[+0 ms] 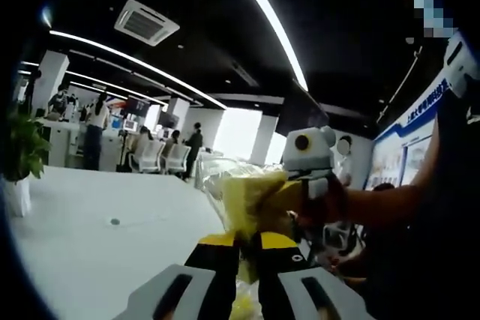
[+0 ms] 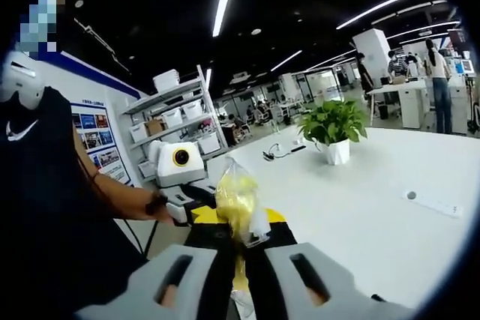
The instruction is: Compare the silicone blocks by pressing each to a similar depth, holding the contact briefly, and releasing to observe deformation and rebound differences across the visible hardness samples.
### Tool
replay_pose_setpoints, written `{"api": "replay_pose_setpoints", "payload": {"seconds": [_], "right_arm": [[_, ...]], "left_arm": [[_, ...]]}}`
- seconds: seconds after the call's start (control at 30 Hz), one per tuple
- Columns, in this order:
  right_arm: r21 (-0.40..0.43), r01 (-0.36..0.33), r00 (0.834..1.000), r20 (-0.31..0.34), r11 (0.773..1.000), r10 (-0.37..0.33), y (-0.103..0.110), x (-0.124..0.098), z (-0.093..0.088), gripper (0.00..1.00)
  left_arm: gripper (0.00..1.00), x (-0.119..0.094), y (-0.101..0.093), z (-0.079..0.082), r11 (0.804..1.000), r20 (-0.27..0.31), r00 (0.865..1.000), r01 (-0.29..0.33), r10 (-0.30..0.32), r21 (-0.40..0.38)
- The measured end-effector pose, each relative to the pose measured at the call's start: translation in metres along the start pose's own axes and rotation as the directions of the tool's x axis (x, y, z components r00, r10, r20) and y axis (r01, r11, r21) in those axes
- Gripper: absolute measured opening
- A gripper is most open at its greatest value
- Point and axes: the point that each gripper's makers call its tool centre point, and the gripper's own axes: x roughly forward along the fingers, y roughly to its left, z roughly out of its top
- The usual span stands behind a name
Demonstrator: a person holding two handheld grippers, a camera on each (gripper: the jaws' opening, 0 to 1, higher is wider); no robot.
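Left gripper view, L to R: white worktop [image 1: 90,237] stretches off to the left w/ a potted plant [image 1: 22,155] at its far edge, chairs and people standing in the office beyond. Centre, your left gripper [image 1: 244,249] is clamped on the lower part of a clear plastic bag [image 1: 225,177], jaws close together w/ the film pinched between the yellow-tipped fingers [image 1: 279,243]. The bag rises straight up from the jaws, well above the worktop, and holds yellow silicone blocks [image 1: 251,200]; how many, you can't tell through the film. Just right of the bag, your right gripper [image 1: 311,185] comes in from the side, touching the bag at block height.

Right gripper view, L to R: your dark sleeve and forearm fill the left side, wall posters and shelves w/ white bins [image 2: 180,121] behind. Your left gripper [image 2: 180,192] sits just left of the bag [image 2: 238,192]. Centre, your right gripper [image 2: 240,249] is closed on the bag, film and yellow blocks [image 2: 236,200] squeezed between its jaws, bag top sticking up above them. Right of that, the worktop [image 2: 360,207] carries a potted plant [image 2: 334,129], a cable near it and a white power strip [image 2: 435,204] toward the far right.
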Motion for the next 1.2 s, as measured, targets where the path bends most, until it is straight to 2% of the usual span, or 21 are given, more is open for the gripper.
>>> {"api": "replay_pose_setpoints", "payload": {"seconds": [0.37, 0.57, 0.63, 0.9, 0.97, 1.07, 1.2], "right_arm": [[-0.006, 0.001, 1.000, 0.019, 1.000, -0.001, 0.0008, -0.0026, 0.0030, 0.00], [-0.012, -0.003, 1.000, 0.018, 1.000, 0.003, 0.0019, -0.0034, 0.0027, 0.00], [-0.013, -0.002, 1.000, 0.018, 1.000, 0.002, 0.0013, -0.0035, 0.0029, 0.00], [-0.013, -0.008, 1.000, 0.016, 1.000, 0.008, 0.0017, -0.0030, 0.0042, 0.00], [-0.012, -0.005, 1.000, 0.021, 1.000, 0.005, 0.0005, -0.0024, 0.0052, 0.00], [-0.005, -0.006, 1.000, 0.029, 1.000, 0.006, -0.0012, -0.0028, 0.0071, 0.00], [-0.007, -0.002, 0.999, 0.035, 1.000, 0.002, -0.0021, -0.0027, 0.0084, 0.00]], "left_arm": [[0.08, 0.0014, -0.0032, 0.0037, 1.000, 0.003, 1.000, -0.004, 0.004, 0.030], [0.08, 0.0010, -0.0035, 0.0034, 1.000, -0.006, 1.000, -0.005, 0.005, 0.001], [0.08, 0.0020, -0.0037, 0.0034, 1.000, -0.008, 1.000, -0.014, 0.014, 0.026], [0.06, 0.0015, -0.0010, 0.0042, 1.000, -0.014, 1.000, -0.005, 0.005, 0.005], [0.06, 0.0026, 0.0019, 0.0056, 0.998, -0.001, 1.000, -0.022, 0.022, 0.060], [0.07, 0.0031, 0.0006, 0.0072, 0.999, 0.006, 1.000, -0.014, 0.014, 0.044], [0.08, 0.0037, 0.0014, 0.0088, 0.997, 0.015, 1.000, -0.006, 0.005, 0.083]]}}
